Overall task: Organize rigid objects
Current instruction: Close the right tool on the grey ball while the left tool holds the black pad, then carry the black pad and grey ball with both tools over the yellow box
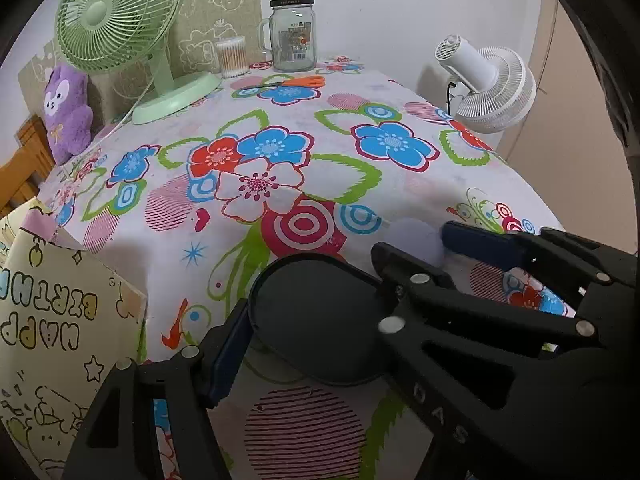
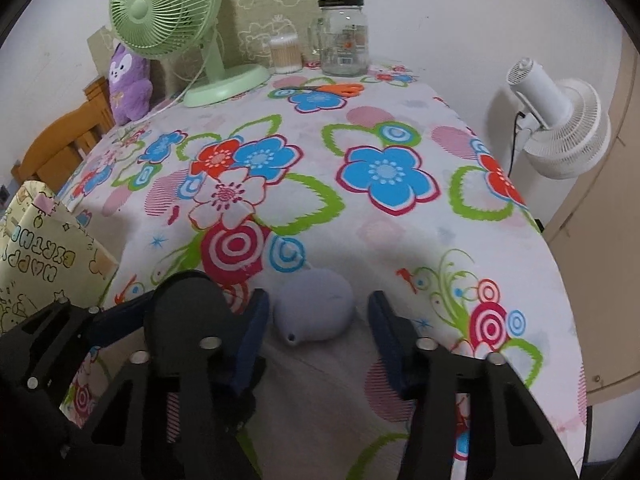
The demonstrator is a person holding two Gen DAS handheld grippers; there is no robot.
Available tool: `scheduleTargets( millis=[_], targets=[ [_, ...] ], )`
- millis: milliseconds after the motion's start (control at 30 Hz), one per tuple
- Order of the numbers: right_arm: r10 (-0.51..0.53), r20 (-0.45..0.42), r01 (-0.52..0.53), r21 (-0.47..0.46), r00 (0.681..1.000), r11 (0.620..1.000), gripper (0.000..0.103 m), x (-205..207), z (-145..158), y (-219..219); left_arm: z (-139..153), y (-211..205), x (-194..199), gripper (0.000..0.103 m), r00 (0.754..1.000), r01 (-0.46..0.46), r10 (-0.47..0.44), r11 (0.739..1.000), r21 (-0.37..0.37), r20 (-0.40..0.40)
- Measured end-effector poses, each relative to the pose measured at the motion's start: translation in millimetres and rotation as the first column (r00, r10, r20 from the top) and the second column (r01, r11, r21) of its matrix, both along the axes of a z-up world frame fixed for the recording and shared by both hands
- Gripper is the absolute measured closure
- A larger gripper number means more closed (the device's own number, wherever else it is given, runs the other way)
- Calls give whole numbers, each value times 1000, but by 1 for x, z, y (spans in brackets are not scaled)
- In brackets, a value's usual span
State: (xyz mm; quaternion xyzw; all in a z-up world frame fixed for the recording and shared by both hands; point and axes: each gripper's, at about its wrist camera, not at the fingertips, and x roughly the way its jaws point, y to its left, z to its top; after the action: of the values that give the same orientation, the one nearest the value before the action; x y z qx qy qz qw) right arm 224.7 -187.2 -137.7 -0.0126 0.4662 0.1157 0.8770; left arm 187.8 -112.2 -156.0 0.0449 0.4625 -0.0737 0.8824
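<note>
Two containers stand at the table's [image 2: 400, 232] far edge: a glass mason jar [image 2: 345, 40] with a black lid and a green cap on top, its inside looking empty, and just left of it a clear tub of cotton swabs [image 2: 285, 54], packed full. At the near edge lies a lavender egg-shaped object [image 2: 314, 308], resting on the flowered cloth between the spread fingers of the right gripper [image 2: 316, 326], touching neither pad. Close on its left a black oval disc [image 1: 316, 320] lies flat on the cloth; the left gripper [image 1: 340, 292] stands wide open around it, one blue pad [image 1: 228, 350] at the disc's left rim, the other pad far off to the right. In the left wrist view the right gripper's near finger crosses over the disc's right side. Orange-handled scissors [image 2: 328, 89] lie before the jar. A green desk fan [image 2: 168, 12] and purple plush toy [image 2: 128, 84] occupy the far left corner; a white fan [image 2: 560, 120] stands beyond the right edge, a birthday-print gift bag [image 2: 44, 248] beside the near left corner.
</note>
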Motion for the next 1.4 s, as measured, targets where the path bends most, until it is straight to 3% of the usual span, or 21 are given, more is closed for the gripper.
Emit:
scheduleTargets(
  millis=[533, 1400],
  targets=[
    [-20, 10, 21, -38, 1000, 999, 58, -23, 10, -4, 5, -5, -18, 30, 999, 37, -37, 999, 11, 8],
    [-53, 96, 57, -38, 994, 998, 58, -84, 56, -1, 46, -1, -75, 30, 994, 48, -50, 999, 19, 97]
  ],
)
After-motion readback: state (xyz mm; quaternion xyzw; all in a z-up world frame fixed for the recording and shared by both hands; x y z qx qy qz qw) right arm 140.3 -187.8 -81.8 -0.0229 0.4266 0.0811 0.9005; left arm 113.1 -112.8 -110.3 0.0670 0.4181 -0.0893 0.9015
